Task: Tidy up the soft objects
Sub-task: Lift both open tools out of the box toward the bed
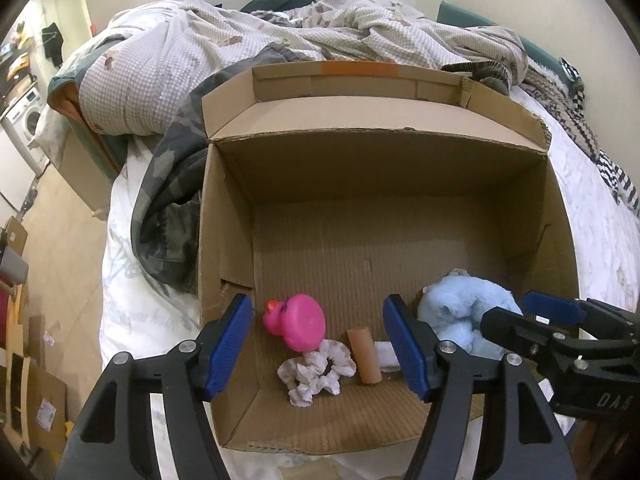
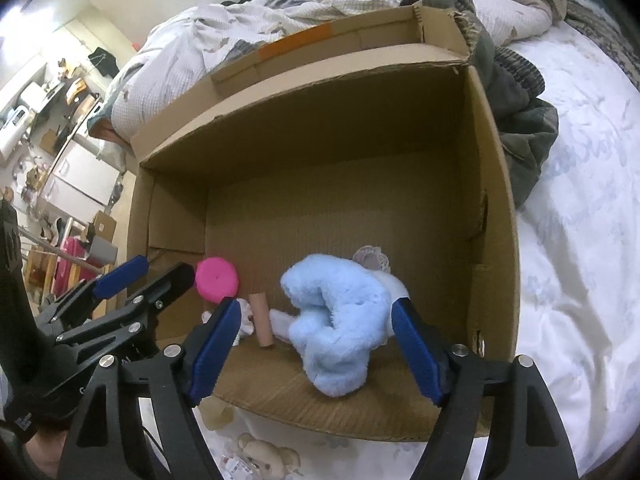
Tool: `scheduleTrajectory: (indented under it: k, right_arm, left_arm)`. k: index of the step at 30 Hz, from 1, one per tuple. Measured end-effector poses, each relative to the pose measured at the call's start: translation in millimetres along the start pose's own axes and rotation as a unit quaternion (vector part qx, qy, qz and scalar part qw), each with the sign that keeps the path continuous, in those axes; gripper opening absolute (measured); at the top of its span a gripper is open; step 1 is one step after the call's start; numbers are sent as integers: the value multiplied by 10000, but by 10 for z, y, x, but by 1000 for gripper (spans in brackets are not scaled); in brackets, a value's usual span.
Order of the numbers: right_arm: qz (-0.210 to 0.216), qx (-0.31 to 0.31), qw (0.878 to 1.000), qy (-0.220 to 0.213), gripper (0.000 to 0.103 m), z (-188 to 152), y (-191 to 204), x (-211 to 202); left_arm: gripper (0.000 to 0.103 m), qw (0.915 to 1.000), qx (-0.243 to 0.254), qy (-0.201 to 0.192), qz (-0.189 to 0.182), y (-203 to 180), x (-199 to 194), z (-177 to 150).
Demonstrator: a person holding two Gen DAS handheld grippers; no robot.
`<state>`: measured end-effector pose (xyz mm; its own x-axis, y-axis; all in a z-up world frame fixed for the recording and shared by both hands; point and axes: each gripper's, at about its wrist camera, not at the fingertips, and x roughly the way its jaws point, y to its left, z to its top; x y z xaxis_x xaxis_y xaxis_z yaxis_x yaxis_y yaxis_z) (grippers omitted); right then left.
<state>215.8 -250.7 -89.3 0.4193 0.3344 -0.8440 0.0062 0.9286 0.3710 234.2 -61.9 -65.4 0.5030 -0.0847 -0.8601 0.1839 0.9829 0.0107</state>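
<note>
An open cardboard box (image 1: 224, 224) (image 2: 496, 216) sits on the bed. On its floor lie a pink rubber duck (image 1: 298, 322) (image 2: 216, 280), a pale scrunchie (image 1: 318, 372) (image 2: 245, 320), a brown cardboard tube (image 1: 364, 356) (image 2: 262, 320) and a light blue plush toy (image 1: 464, 312) (image 2: 340, 320). My left gripper (image 1: 320, 348) (image 2: 144, 276) is open and empty above the duck and scrunchie. My right gripper (image 2: 316, 354) (image 1: 516, 312) is open and empty, its fingers on either side of the plush, near the box's front wall.
A rumpled checked quilt (image 1: 168, 64) and a camouflage garment (image 1: 168, 200) lie behind and left of the box. White printed bedsheet (image 2: 580, 240) surrounds it. The bed's left edge drops to a floor with cardboard pieces (image 1: 36, 400) and a washing machine (image 1: 28, 124).
</note>
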Motion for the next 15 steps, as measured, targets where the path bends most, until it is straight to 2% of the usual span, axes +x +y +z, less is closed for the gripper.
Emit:
scheduleTrajectory:
  k: [15]
  right_arm:
    - [62, 93, 9997, -222, 82, -22, 55, -150]
  left_arm:
    - [65, 9995, -79, -270, 132, 113, -301, -111]
